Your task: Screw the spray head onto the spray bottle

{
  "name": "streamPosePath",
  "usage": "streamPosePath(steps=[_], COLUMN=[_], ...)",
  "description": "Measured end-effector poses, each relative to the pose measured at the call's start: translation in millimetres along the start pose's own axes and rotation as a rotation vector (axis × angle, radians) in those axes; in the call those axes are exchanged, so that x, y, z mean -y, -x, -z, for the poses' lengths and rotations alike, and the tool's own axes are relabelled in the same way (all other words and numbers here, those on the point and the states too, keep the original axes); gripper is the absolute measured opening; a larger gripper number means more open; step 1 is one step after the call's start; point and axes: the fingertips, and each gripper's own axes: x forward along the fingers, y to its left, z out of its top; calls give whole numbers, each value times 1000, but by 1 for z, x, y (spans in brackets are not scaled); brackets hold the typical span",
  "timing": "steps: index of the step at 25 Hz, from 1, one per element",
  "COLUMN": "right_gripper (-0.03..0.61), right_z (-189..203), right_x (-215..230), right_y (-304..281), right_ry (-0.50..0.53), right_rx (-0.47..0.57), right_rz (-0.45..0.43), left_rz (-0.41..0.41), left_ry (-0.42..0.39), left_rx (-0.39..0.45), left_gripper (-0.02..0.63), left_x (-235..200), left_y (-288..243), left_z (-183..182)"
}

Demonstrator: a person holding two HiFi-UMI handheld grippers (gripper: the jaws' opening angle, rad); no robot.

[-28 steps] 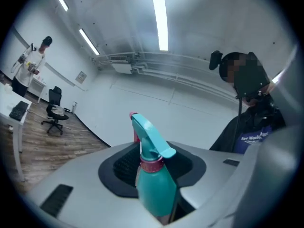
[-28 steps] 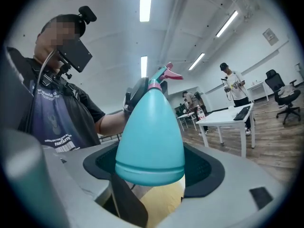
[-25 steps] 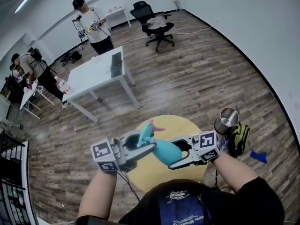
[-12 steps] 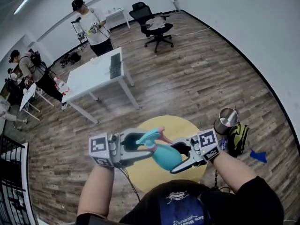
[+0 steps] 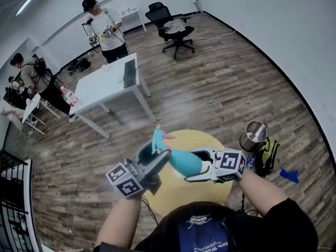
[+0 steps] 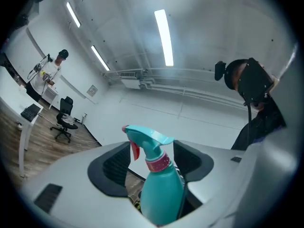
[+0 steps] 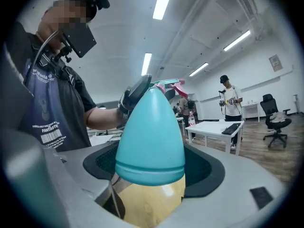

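In the head view a teal spray bottle [image 5: 182, 161] lies sideways above the yellow round table [image 5: 173, 194]. My right gripper [image 5: 192, 166] is shut on its wide base end. The teal spray head [image 5: 157, 139], with a pink collar and red trigger, sits on the bottle's neck and points up. My left gripper [image 5: 157, 150] straddles that head. In the left gripper view the spray head [image 6: 146, 141] stands between the pads with a gap on each side; these jaws have just been opening. The right gripper view shows the bottle's base [image 7: 151, 137] filling the space between the pads.
A metal cup [image 5: 254, 134] and a green-black bag [image 5: 266, 155] sit at the yellow table's right. A white desk [image 5: 107, 83] with a keyboard stands farther back, and beyond it an office chair [image 5: 173, 28]. Two people [image 5: 102, 28] [image 5: 37, 77] stand at the back left.
The left jaws have opened off the spray head. The left gripper swung down and left, its marker cube now lower. The spray head has turned from pointing right to pointing up.
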Motion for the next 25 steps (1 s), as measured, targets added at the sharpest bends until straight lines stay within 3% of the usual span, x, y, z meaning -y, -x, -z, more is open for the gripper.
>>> streamPosePath(steps=[3, 6, 11, 13, 15, 18, 21, 25], right_gripper=[407, 407, 407, 407, 407, 407, 405, 405], right_z=[4, -3, -2, 4, 6, 6, 14, 28], right_x=[8, 13, 12, 14, 16, 19, 8, -33], right_y=[0, -4, -2, 3, 10, 17, 21, 30], right_ry=[34, 21, 101, 179, 272, 380, 331, 65], right_rx=[-19, -20, -88, -143, -205, -288, -313, -275], right_rz=[57, 95, 154, 199, 245, 283, 199, -120], left_rz=[-8, -11, 12, 39, 71, 92, 164, 351], left_ry=[-38, -148, -277, -265, -179, -64, -105, -316], left_rx=[-2, 5, -24, -81, -133, -140, -136, -240], left_gripper=[211, 161, 153, 152, 152, 152, 153, 158], left_x=[3, 7, 17, 18, 17, 15, 29, 68], left_y=[-3, 4, 6, 7, 8, 8, 11, 9], left_z=[5, -3, -2, 7, 13, 16, 23, 41])
